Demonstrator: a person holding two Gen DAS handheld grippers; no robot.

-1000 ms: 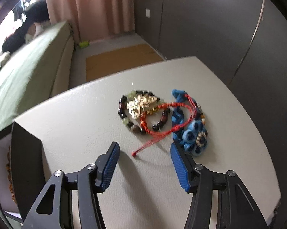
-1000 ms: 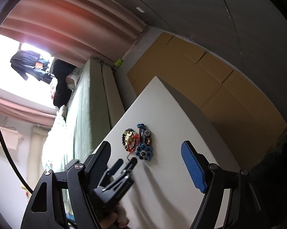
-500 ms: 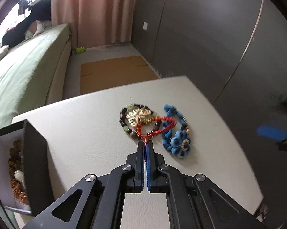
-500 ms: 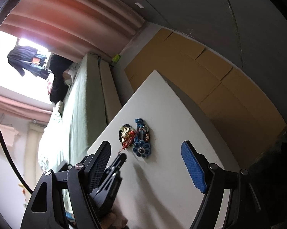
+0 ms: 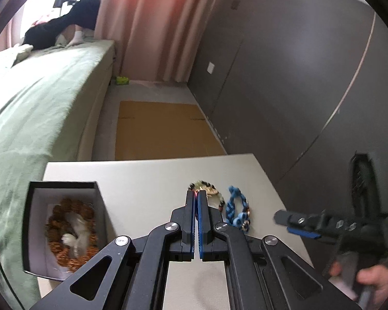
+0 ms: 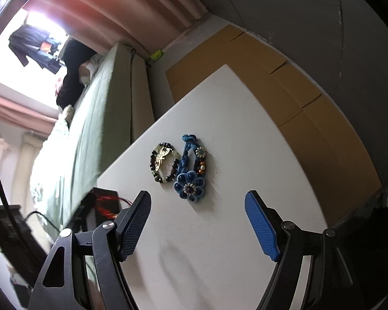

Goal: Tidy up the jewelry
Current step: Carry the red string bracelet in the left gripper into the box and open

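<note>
Bedroom with grey walls and a bright window

A bed (image 5: 39, 108) with a green cover runs along the left toward pink curtains (image 5: 155, 25); daylight glares through the window (image 6: 5, 59). Flattened cardboard (image 5: 163, 131) lies on the pale floor (image 5: 152, 87) beside the dark grey wall (image 5: 284, 64).

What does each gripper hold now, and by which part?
The left gripper pinches the red cord bracelet by its thin cord; the right gripper is open, empty.
</note>
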